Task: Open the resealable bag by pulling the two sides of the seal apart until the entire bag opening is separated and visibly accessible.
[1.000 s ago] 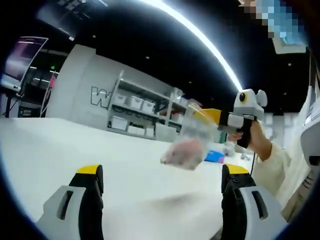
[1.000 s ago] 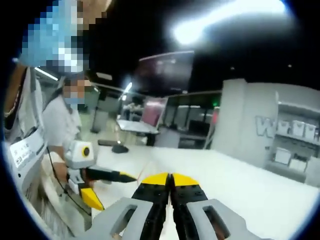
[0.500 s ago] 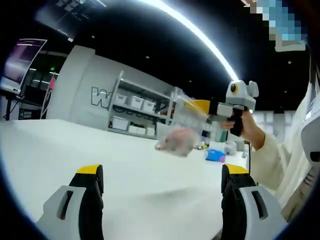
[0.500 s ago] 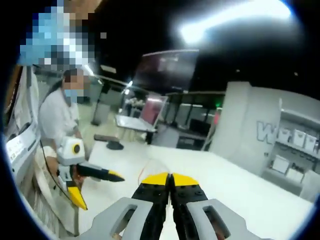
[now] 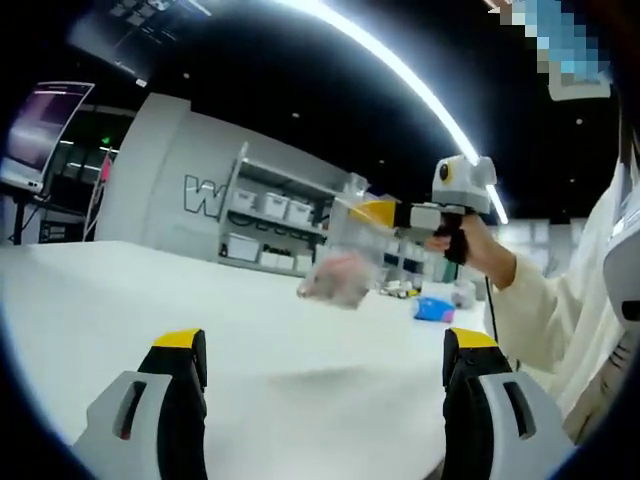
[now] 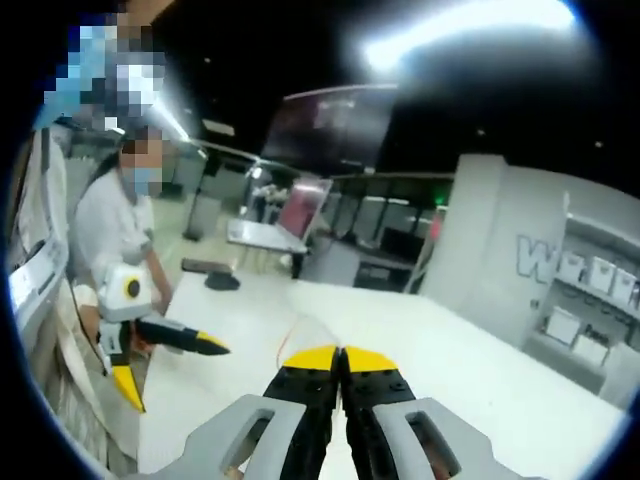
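While your right hand-held gripper [image 5: 372, 211] pinches the resealable bag [image 5: 342, 262] aloft over the counter [image 5: 200, 300], your spread, empty left hand-held gripper [image 5: 325, 352] waits below-left of it.

A clear plastic resealable bag [image 5: 340, 265] with pinkish contents is hanging in the air above the white tabletop [image 5: 150, 300], gripped at its top edge, its body drooping down and slightly tilted.

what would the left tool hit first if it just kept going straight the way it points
Probably the white table. The left tool is open and aimed low across it. The bag, held up by the right tool, hangs above that line, though depth is unclear.
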Available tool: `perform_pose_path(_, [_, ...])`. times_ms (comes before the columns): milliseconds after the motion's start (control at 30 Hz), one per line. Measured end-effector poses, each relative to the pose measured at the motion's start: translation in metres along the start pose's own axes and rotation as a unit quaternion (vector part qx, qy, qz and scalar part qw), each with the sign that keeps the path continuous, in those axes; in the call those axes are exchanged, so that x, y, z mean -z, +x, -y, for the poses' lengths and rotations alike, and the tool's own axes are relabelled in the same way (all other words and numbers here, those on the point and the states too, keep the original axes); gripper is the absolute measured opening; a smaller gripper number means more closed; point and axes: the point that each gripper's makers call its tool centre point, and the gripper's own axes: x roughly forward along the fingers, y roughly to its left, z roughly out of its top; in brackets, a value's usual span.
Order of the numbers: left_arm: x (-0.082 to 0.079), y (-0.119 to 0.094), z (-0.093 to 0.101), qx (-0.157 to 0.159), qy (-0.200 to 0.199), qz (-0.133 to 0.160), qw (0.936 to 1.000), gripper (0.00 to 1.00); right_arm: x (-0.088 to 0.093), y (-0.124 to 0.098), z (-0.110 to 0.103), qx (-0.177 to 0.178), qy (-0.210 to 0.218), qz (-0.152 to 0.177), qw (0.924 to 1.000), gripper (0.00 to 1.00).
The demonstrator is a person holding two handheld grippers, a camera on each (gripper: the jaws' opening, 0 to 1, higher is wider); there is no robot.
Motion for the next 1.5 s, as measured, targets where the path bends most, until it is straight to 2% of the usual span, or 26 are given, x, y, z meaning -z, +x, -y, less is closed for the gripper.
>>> perform_pose_path(100, [0.001,0.000,0.000,0.000,-0.001,-0.001,1.0000,0.97,0.003,0.007,0.008,-0.004,0.017,-0.003,0.9999,0.00])
perform_pose_path(600, [0.000,0.000,-0.005,-0.005,-0.002,-0.003,1.0000,0.97,0.014,0.036,0.046,0.014,0.046,-0.015,0.9987,0.00])
perform_pose_path(1500, [0.004,-0.001,-0.013,-0.015,-0.001,-0.011,0.9998,0.97,0.041,0.075,0.093,0.041,0.064,-0.040,0.9963,0.00])
